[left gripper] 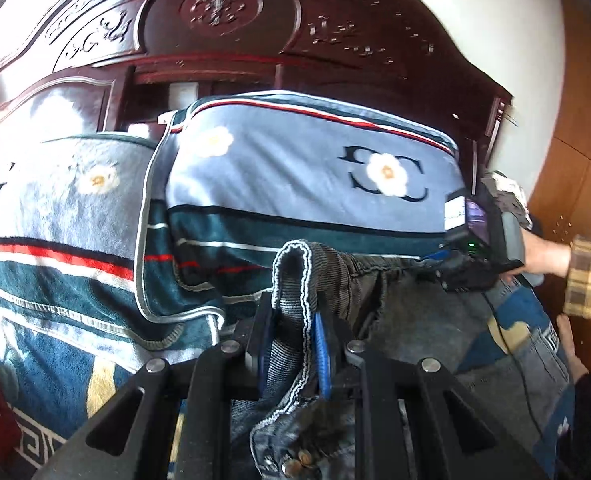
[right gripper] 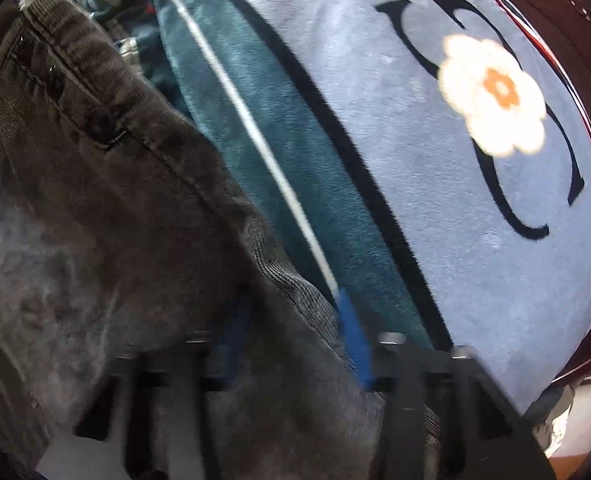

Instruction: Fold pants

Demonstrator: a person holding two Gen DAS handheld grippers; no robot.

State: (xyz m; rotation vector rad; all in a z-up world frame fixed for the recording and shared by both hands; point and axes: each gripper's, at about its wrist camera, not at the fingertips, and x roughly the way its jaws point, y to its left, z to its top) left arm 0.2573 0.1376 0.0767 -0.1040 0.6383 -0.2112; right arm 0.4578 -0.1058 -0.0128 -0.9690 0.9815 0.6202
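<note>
Between both tools' jaws, pants (left gripper: 295,280)

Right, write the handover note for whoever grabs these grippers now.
Left gripper: jaws shut on a fold of the dark grey-brown corduroy pants, showing the grey fleece lining, lifted off the bed.
Right gripper: jaws shut on another edge of the same pants, near the blue plush pillow with the white flower.
Blue denim jeans lie under the left gripper.
Done: both ends gripped.
Left: bring the edges together, lay flat, fold again.
</note>
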